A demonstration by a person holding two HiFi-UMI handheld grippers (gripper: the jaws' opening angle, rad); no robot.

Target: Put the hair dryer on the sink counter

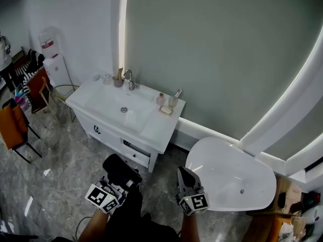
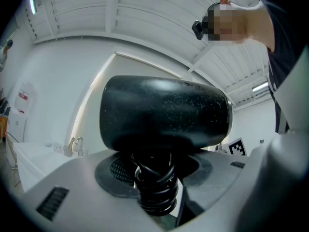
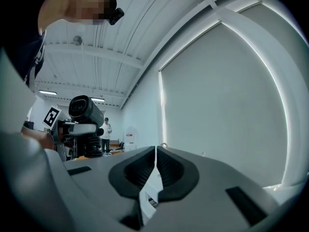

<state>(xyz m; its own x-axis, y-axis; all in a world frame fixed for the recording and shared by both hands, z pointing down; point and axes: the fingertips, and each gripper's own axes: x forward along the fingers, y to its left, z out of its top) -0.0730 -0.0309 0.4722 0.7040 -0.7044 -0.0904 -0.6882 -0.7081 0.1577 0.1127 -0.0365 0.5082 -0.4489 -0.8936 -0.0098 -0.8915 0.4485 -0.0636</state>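
Observation:
The black hair dryer (image 1: pixel 122 169) is held low over the floor, in front of the white sink counter (image 1: pixel 156 130). My left gripper (image 1: pixel 114 184) is shut on its handle. In the left gripper view the dryer's barrel (image 2: pixel 164 112) fills the middle, and the handle with the cord coiled round it (image 2: pixel 155 190) sits between the jaws. My right gripper (image 1: pixel 184 178) hangs to the right of it, shut with nothing in it; its pads (image 3: pixel 166 166) nearly touch. The dryer (image 3: pixel 86 111) also shows at the left of the right gripper view.
On the counter are a basin with a faucet (image 1: pixel 130 79), cups at the back left and bottles with a soap dish (image 1: pixel 166 105) at the right. A white bathtub (image 1: pixel 232 178) stands to the right. An orange chair (image 1: pixel 12 127) and a water dispenser (image 1: pixel 53 59) stand left.

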